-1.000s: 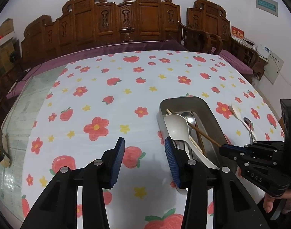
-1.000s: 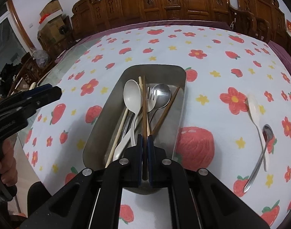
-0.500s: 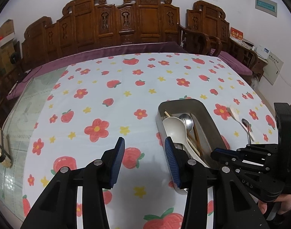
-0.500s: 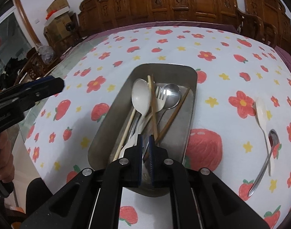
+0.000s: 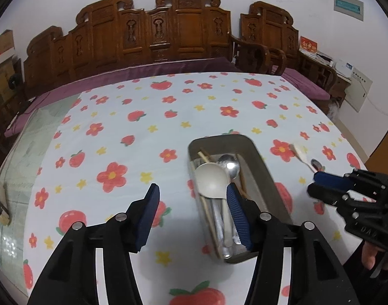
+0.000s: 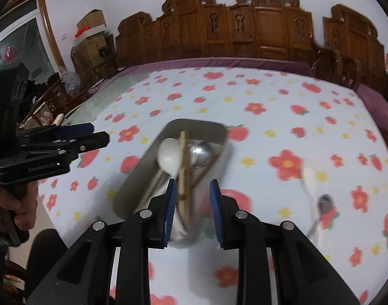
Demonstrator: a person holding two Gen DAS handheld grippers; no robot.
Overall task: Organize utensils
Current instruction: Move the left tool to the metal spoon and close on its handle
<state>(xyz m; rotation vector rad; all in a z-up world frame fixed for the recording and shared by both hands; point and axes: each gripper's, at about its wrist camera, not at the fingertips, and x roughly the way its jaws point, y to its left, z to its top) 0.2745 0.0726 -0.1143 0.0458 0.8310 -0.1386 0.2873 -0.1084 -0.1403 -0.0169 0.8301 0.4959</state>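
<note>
Since a second ago the right tongs (image 6: 191, 211) have let go of the chopstick (image 6: 183, 167), their jaws opening above the near end of the metal tray (image 6: 140, 172), while the left tongs (image 5: 194, 213) open empty over the tabletop (image 5: 112, 132); this drop-off looks done, and next comes grasping the white spoon (image 6: 309, 178) and metal spoon (image 6: 323, 204) lying farther right.

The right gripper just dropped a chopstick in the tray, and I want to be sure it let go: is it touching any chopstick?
Apart. In the right wrist view the right gripper has opening jaws with nothing pinched; the chopsticks lie in the metal tray.
</note>
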